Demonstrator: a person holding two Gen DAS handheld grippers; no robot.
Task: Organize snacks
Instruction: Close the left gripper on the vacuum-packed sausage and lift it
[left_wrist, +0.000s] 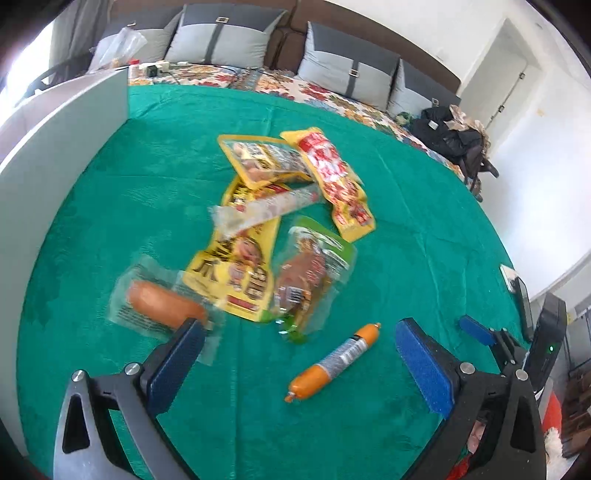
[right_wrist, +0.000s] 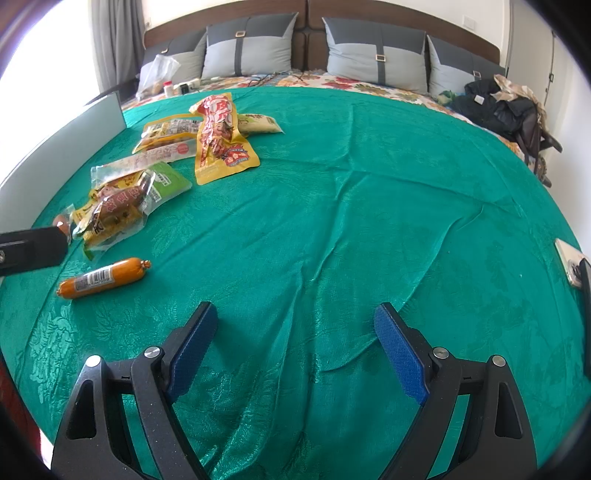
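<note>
Left gripper (left_wrist: 299, 350) jaws wide apart, nothing between the pads, poised over the orange sausage stick (left_wrist: 334, 362) lying alone at lower centre of the left wrist view; right gripper (right_wrist: 295, 347) likewise spread and empty over bare green cloth (right_wrist: 369, 221). Snack packets (left_wrist: 280, 221) overlap in a loose heap at frame centre, beside the clear-wrapped sausage (left_wrist: 162, 302) at lower left. Risk: the round stick may roll off the pads, or a slick overlapping packet may drag its neighbours.
</note>
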